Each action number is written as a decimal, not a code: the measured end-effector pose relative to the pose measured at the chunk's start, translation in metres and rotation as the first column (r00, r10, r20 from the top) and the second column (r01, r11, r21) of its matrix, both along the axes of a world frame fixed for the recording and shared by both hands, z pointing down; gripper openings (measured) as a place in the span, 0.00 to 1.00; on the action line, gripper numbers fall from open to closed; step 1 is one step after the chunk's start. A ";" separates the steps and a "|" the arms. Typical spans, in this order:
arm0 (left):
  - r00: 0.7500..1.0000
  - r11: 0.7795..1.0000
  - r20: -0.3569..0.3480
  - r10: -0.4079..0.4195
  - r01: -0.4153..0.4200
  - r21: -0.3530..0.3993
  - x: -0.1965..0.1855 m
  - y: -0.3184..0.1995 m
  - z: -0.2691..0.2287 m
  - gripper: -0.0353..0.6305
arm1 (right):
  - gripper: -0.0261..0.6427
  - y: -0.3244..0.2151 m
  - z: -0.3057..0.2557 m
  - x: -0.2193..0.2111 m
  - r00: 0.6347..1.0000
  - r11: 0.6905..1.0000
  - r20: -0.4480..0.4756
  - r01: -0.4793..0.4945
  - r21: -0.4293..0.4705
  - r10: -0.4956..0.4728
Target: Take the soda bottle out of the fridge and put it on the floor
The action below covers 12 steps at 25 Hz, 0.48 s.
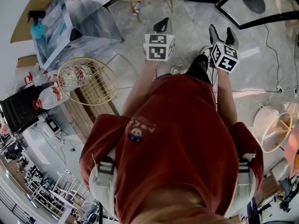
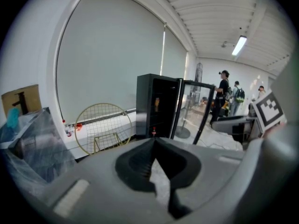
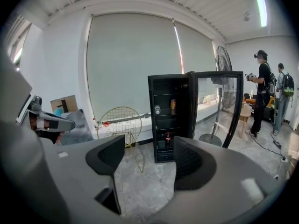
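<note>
- The dark, upright soda bottle with a red label [image 3: 167, 139] stands on a lower shelf of the tall black fridge [image 3: 151, 120], whose glass door [image 3: 218, 107] hangs open. It's dead ahead of the right gripper [image 3: 149, 148] but well apart from it.
- The right gripper's jaws are spread with nothing between them. The left gripper [image 2: 153, 143] is pinched closed, tips touching, empty.
- The bottle's long axis is vertical, so a side-on grab looks right, and the right hand seems better lined up.
- The bottle is tiny in both gripper views, and the head view misses the fridge entirely.
</note>
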State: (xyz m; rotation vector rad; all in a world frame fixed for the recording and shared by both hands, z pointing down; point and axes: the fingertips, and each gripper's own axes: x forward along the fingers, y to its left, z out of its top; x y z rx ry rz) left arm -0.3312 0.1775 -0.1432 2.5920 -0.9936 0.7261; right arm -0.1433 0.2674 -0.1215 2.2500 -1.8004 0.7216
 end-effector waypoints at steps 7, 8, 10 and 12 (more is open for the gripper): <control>1.000 1.000 0.005 0.007 -0.007 0.008 0.036 -0.018 0.004 0.05 | 0.50 -0.015 0.010 0.038 1.000 1.000 0.019 -0.023 -0.007 0.023; 1.000 1.000 0.008 0.009 -0.009 0.009 0.043 -0.023 0.004 0.05 | 0.50 -0.020 0.011 0.045 1.000 1.000 0.020 -0.024 -0.008 0.024; 1.000 1.000 0.013 0.011 -0.011 0.008 0.059 -0.032 0.004 0.05 | 0.50 -0.029 0.012 0.060 0.999 1.000 0.025 -0.025 -0.012 0.025; 1.000 1.000 0.016 0.013 -0.013 0.007 0.078 -0.044 0.004 0.05 | 0.50 -0.042 0.014 0.077 0.999 1.000 0.033 -0.024 -0.016 0.024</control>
